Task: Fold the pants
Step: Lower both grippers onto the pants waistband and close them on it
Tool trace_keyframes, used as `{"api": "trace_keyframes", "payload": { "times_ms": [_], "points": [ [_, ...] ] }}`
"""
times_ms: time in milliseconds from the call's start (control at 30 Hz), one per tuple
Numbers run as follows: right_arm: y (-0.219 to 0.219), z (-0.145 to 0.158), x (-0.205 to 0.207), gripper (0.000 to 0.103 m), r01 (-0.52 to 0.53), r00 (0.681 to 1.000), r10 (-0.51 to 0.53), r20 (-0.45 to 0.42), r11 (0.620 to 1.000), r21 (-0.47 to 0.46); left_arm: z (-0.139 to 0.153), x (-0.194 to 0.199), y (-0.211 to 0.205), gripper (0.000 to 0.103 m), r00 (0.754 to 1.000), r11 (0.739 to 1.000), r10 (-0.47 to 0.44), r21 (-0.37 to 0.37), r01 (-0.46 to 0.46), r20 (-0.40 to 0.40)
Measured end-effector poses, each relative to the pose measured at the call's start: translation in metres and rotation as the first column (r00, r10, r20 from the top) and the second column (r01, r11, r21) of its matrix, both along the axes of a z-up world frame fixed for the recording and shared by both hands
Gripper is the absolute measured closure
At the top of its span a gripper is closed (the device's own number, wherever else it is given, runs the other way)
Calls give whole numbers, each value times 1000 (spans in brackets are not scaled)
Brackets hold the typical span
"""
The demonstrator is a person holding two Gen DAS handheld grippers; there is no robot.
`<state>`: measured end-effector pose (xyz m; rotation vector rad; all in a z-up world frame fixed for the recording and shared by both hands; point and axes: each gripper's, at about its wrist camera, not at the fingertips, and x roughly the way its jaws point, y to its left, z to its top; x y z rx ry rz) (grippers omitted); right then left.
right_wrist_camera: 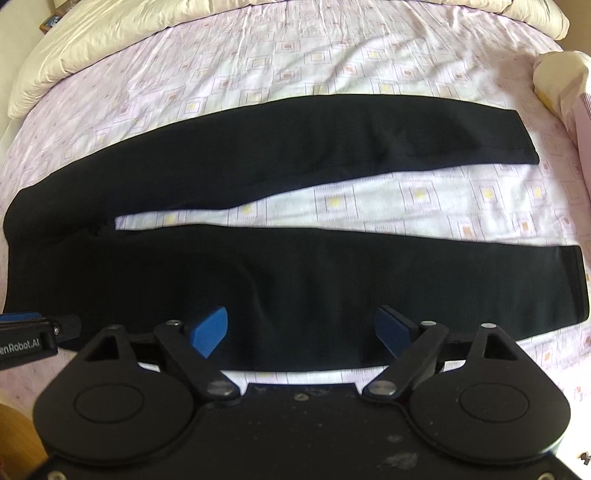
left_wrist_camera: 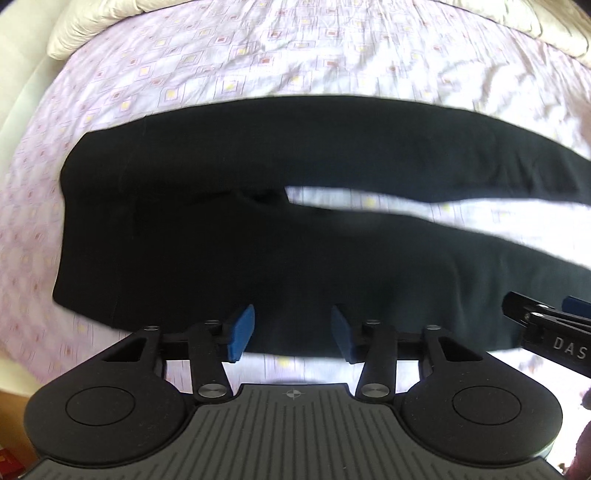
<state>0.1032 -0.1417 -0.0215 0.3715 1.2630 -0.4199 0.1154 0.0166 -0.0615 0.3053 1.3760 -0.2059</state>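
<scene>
**Pants flat on bed, no fold begun**

Pants (right_wrist_camera: 280, 236) spread full length across bed (right_wrist_camera: 258, 66), waistband toward left side, both cuffs toward right side. Legs parted in a narrow V, a wedge of patterned sheet showing between them from crotch to cuffs. Far leg (right_wrist_camera: 332, 136) and near leg (right_wrist_camera: 332, 280) each lying single and flat, neither doubled over. Judged stage: start of task; leg-on-leg fold and every later crosswise fold yet to do.

Left gripper (left_wrist_camera: 291, 330) poised at near edge of pants close to hip, jaws moderately parted, blue pads (left_wrist_camera: 242, 332) over dark cloth with nothing between them. Right gripper (right_wrist_camera: 301, 332) poised at near edge of near leg about mid-length, jaws spread wide, likewise empty. Contact of either gripper with cloth not determinable. Each gripper visible at margin of other's view, hence set side by side along same edge.

Near edge of bed just below near leg, only a thin strip of sheet to spare. Beyond far leg, a broad band of bare sheet up to duvet (right_wrist_camera: 129, 29) at far side: ample room to carry near leg over. Pale bundle (right_wrist_camera: 557, 77) at far right corner, apart from cuffs.
</scene>
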Motion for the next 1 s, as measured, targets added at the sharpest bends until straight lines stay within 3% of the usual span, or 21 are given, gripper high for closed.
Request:
{"api": "trace_keyframes", "payload": {
  "times_ms": [133,267,467,633,767,1000],
  "points": [
    [-8,-2,30,14,0,1000,0,-1,999,-36,-4,33,3,63,999,1000,-7,-5,7,39],
    [-24,-7,60,23,-14,1000,14,-2,998,-60,-15,66,2,70,999,1000,-16,-11,16,49],
    [-56,-15,105,32,-190,982,188,-31,962,-198,-24,99,-1,76,998,1000,15,-5,-15,61],
    [-88,-27,143,32,-375,927,368,-72,905,-201,-30,113,-7,76,994,994,103,23,-104,48],
    [-112,-38,168,32,-491,871,485,-79,853,-178,-31,123,-6,76,984,984,178,3,-178,17],
    [-138,-72,211,31,-618,786,613,-74,781,-90,-39,139,-22,76,977,978,210,-7,-211,-39]
  ]
}}
